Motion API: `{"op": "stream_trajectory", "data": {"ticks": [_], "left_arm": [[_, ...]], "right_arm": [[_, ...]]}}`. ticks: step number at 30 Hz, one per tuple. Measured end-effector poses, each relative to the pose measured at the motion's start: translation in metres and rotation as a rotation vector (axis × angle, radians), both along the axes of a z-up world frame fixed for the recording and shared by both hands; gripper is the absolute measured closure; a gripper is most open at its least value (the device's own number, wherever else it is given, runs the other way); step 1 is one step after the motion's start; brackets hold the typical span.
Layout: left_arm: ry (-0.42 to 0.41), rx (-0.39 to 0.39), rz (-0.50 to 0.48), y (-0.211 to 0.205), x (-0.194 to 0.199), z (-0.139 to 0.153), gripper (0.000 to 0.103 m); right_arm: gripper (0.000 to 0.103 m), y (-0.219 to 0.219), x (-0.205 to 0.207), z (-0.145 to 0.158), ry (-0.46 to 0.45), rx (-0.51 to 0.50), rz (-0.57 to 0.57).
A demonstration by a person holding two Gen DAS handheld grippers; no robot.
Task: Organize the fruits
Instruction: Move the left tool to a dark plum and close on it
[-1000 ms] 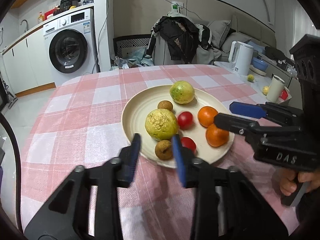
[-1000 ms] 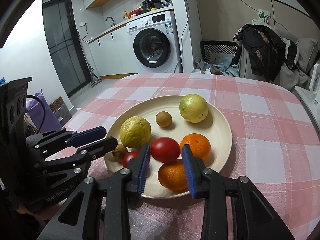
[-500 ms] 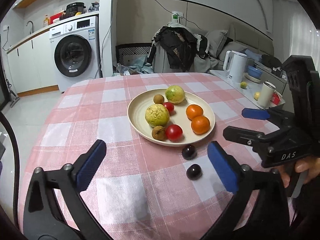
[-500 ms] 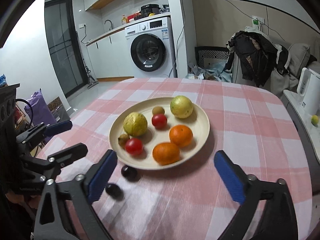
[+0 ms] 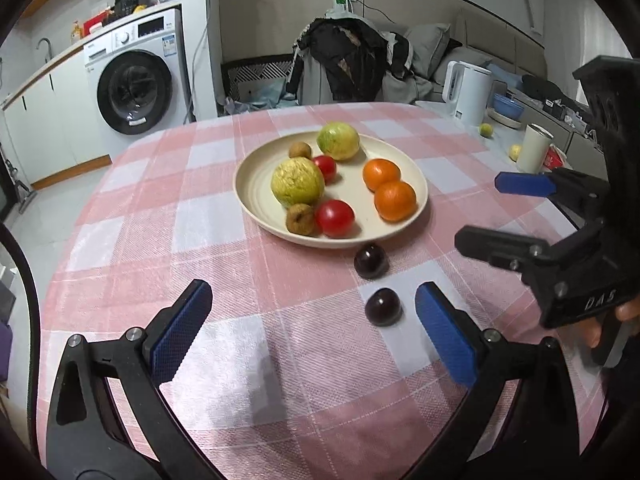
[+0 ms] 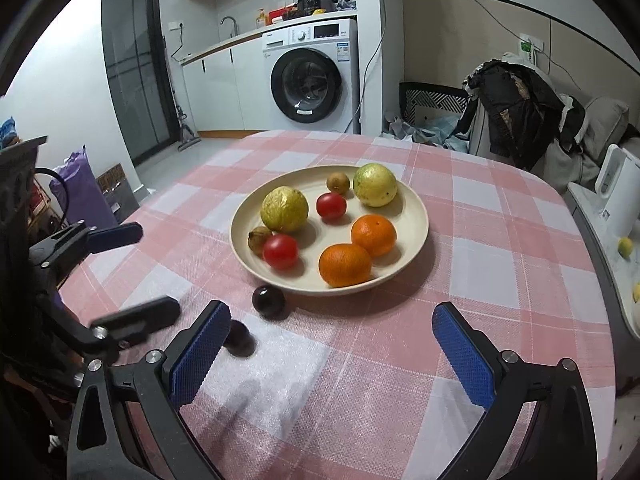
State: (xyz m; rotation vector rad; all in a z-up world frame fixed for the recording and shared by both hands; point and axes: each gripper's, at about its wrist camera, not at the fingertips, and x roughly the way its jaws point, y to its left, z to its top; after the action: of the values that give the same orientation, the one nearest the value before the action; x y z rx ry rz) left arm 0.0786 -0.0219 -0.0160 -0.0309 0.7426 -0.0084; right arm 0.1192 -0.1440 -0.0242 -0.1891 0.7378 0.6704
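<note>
- We are holding the left hand-held gripper (image 5: 312,334) wide and empty; the near dark fruit (image 5: 383,306) is lying just inside its right pad.
- The right hand-held gripper (image 6: 332,350) is likewise gaping, empty.
- The second dark fruit (image 5: 371,260) is sitting off the plate (image 5: 256,168), touching its near rim.
- Bare tabletop (image 5: 168,216) is lying open leftward.

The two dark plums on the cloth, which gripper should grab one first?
Probably the left. Its open left gripper has the nearer plum just inside its right fingertip. The open right gripper has that plum outside its left finger, partly hidden.
</note>
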Motion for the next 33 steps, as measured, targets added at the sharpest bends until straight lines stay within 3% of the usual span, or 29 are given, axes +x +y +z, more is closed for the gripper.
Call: {"op": "stream_trajectory", "data": {"ticks": [8,14,16,20,24,28,33], "left_arm": [[0.099,-0.018,-0.049,-0.015,0.016,-0.025,0.003],[0.132,-0.026,-0.119,-0.032,0.021,-0.031,0.024],[0.149,-0.018,-0.134,-0.037,0.023,-0.033,0.039],[0.168,-0.02,-0.148,-0.041,0.027,-0.036,0.05],[0.164,-0.067,-0.153,-0.033,0.031,-0.035,0.06],[0.16,-0.095,-0.143,-0.027,0.034,-0.035,0.078],[0.149,-0.116,-0.154,-0.025,0.032,-0.034,0.083]], "right_arm": [[0.0,-0.012,0.007,-0.001,0.009,-0.017,-0.034],[0.0,-0.012,0.012,-0.007,0.03,-0.027,-0.049],[0.0,-0.012,0.012,-0.008,0.035,-0.03,-0.044],[0.0,-0.011,0.012,-0.01,0.042,-0.032,-0.041],[0.0,-0.011,0.013,-0.012,0.048,-0.034,-0.041],[0.0,-0.012,0.014,-0.013,0.052,-0.037,-0.045],[0.0,-0.012,0.014,-0.014,0.052,-0.035,-0.046]]}}
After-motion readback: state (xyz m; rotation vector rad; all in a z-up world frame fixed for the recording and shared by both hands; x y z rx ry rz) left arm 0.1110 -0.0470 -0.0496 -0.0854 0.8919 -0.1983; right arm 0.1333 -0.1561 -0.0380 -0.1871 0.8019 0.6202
